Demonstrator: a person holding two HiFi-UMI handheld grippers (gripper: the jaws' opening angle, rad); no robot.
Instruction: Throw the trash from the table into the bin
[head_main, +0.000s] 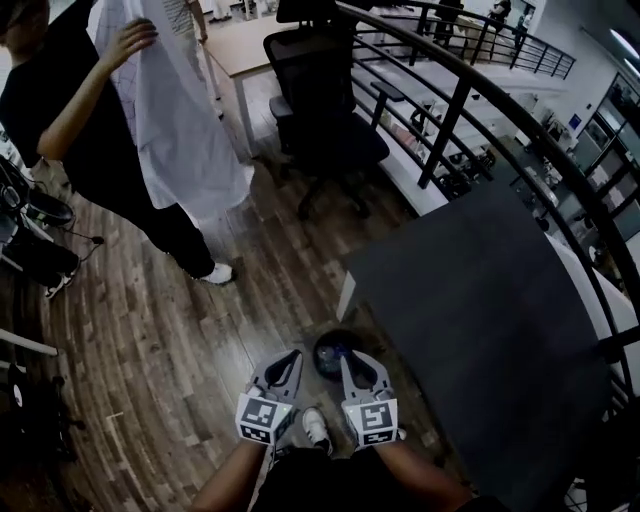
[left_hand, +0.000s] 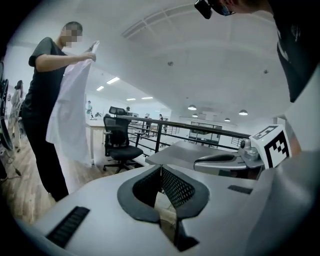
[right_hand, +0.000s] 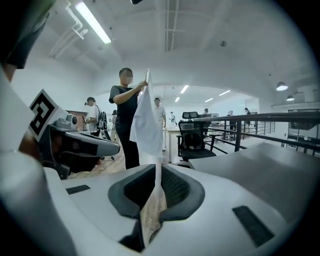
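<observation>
Low in the head view, my left gripper (head_main: 289, 358) and right gripper (head_main: 351, 364) are side by side above the wood floor. Both are shut with nothing between the pads. Just beyond their tips stands a small dark round bin (head_main: 336, 352) with something blue inside. The dark grey table (head_main: 480, 300) on the right shows a bare top with no trash visible. In the left gripper view the left gripper (left_hand: 161, 168) has its tips meeting. The right gripper (right_hand: 156, 168) also has its tips together in its own view, with only floor seen through the slot behind them.
A person holds up a white cloth (head_main: 180, 120) at the upper left. A black office chair (head_main: 325, 110) stands by a pale desk (head_main: 240, 45). A curved black railing (head_main: 470, 80) runs behind the table. Dark equipment (head_main: 30, 240) sits at the left edge.
</observation>
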